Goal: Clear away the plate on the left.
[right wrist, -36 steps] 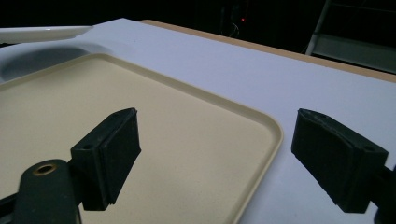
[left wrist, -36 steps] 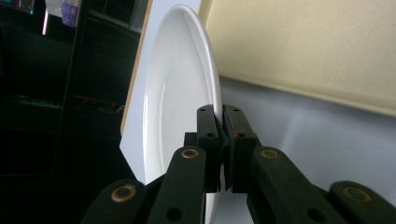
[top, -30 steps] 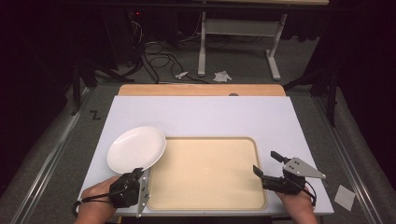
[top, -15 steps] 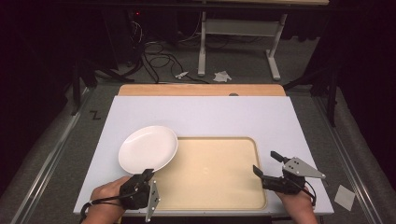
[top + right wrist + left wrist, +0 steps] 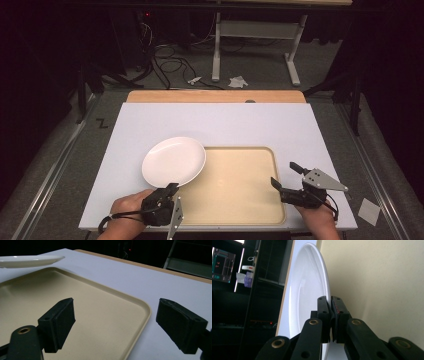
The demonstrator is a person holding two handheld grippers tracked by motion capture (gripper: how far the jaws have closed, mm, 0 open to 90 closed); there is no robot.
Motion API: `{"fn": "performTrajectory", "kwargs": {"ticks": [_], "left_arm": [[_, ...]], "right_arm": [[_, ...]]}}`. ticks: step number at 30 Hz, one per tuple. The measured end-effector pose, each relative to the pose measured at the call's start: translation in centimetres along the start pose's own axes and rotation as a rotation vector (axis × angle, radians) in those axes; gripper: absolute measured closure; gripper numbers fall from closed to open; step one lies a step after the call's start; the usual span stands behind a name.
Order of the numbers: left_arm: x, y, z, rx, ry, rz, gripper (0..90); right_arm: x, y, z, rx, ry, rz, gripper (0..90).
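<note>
A white plate (image 5: 173, 160) hangs over the left edge of the beige tray (image 5: 240, 190), which lies on the white table. My left gripper (image 5: 171, 187) is shut on the plate's near rim. In the left gripper view the two jaws pinch the plate (image 5: 307, 290) at its rim, with the tray (image 5: 382, 285) behind it. My right gripper (image 5: 284, 175) stands open at the tray's right edge with nothing between its jaws. The right gripper view has the tray's corner (image 5: 140, 307) between the open fingers (image 5: 60, 320), and the plate (image 5: 30, 260) raised at the far left.
A wooden strip (image 5: 215, 96) runs along the table's far edge. Beyond it are a metal stand (image 5: 255, 35), cables and crumpled paper (image 5: 237, 81) on the floor. A white square (image 5: 369, 211) lies on the floor at the right.
My left gripper has carried the plate to the right, from beside the tray to partly over its left edge. The right gripper has stayed put.
</note>
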State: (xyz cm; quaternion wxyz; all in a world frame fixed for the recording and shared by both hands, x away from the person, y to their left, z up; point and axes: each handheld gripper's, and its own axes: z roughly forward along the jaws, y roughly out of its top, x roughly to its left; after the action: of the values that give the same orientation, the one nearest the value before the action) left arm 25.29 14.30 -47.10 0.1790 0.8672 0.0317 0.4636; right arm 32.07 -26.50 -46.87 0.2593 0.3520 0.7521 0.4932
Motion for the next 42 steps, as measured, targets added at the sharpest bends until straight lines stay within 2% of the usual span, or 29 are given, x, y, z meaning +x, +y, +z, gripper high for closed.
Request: {"fn": "performTrajectory", "kwargs": {"ticks": [6, 7, 17, 28, 42], "left_arm": [[-0.4, 1.3, 0.4, -0.033, -0.021, 0.015, 86.9], [-0.4, 1.6, 0.4, -0.032, -0.021, 0.031, 86.9], [-1.2, 4.1, 1.2, -0.096, -0.045, 0.067, 86.9], [-2.6, 6.5, 1.7, -0.16, -0.095, 0.146, 86.9], [-3.1, 7.3, 2.6, -0.176, -0.11, 0.16, 86.9]], "right_arm": [[0.0, 0.0, 0.0, 0.003, 0.0, 0.004, 16.5], [0.0, 0.0, 0.0, 0.002, 0.0, 0.004, 16.5], [0.0, 0.0, 0.0, 0.0, -0.001, 0.004, 16.5], [0.0, -0.1, -0.1, 0.003, -0.004, 0.015, 16.5], [-0.1, -0.1, -0.1, 0.0, -0.006, 0.012, 16.5]]}}
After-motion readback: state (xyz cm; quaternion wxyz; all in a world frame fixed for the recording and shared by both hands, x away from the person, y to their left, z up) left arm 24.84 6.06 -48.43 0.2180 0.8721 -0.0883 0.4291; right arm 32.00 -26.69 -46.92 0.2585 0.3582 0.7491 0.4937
